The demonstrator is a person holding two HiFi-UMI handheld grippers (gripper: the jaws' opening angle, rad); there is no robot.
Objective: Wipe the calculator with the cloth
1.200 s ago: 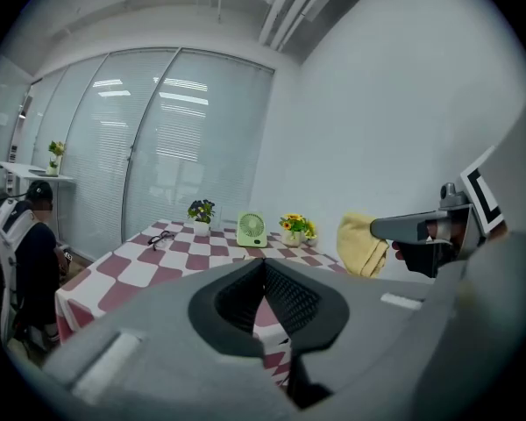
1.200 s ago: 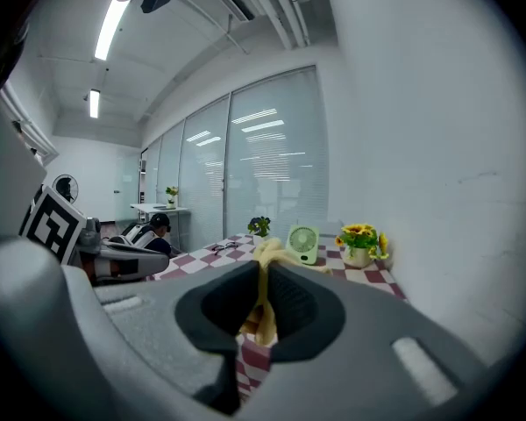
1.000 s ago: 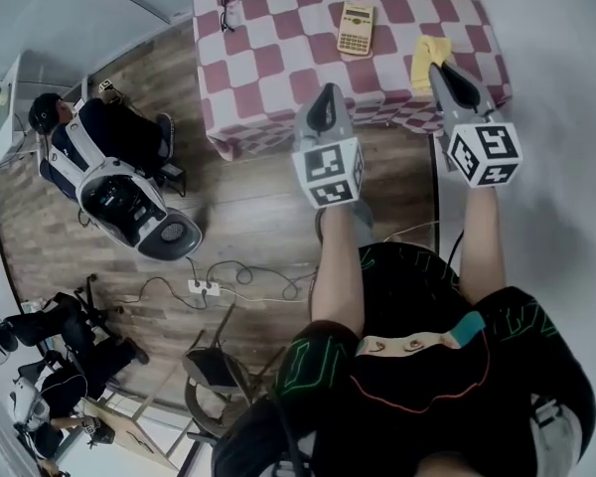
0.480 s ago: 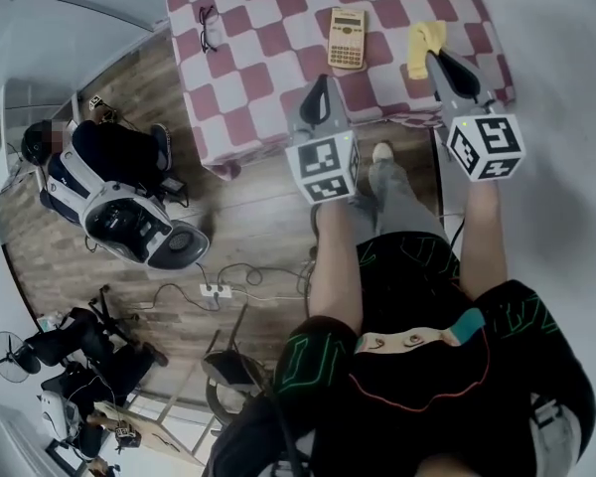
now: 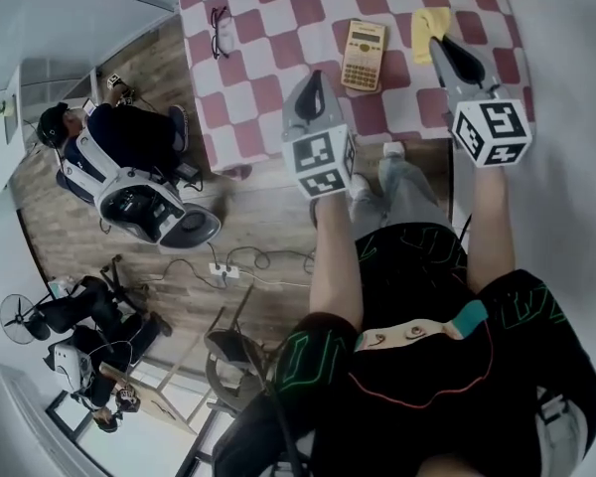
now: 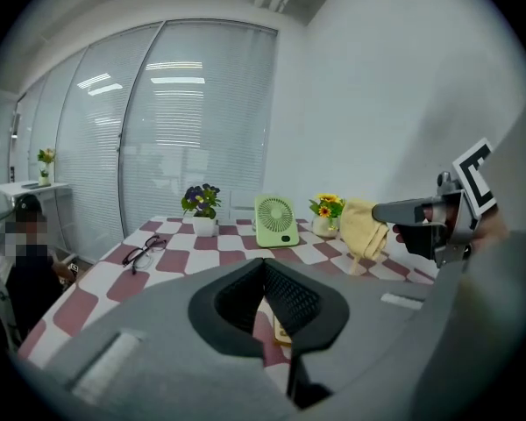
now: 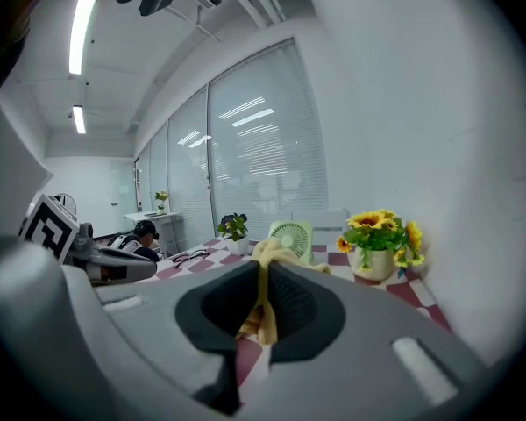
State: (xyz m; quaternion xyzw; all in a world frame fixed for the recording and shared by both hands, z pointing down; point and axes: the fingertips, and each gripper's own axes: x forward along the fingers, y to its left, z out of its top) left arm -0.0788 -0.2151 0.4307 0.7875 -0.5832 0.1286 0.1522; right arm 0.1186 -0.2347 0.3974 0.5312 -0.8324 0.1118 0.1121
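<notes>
The beige calculator [image 5: 364, 56] lies flat on the red-and-white checked table [image 5: 268, 58]; in the left gripper view only a sliver of the calculator [image 6: 280, 332] shows under the jaws. My right gripper [image 5: 439, 44] is shut on the yellow cloth [image 5: 428, 20], right of the calculator. From the left gripper view the cloth [image 6: 361, 228] hangs off the table from the right gripper [image 6: 379, 210]. The cloth [image 7: 268, 248] is pinched between the right gripper's [image 7: 263, 268] jaws. My left gripper [image 5: 315, 76] [image 6: 263, 264] is shut with nothing in it, over the table's near edge, left of the calculator.
Black glasses [image 5: 219, 30] [image 6: 145, 253] lie at the table's left. A green fan [image 6: 276, 220], a purple-flower pot [image 6: 202, 207] and sunflowers [image 7: 381, 235] line the far edge by the wall. A seated person [image 5: 129, 152] and floor cables [image 5: 223, 269] are left of me.
Both grippers have moved forward over the table, and the right one still carries the yellow cloth. The table now sits closer under the grippers.
</notes>
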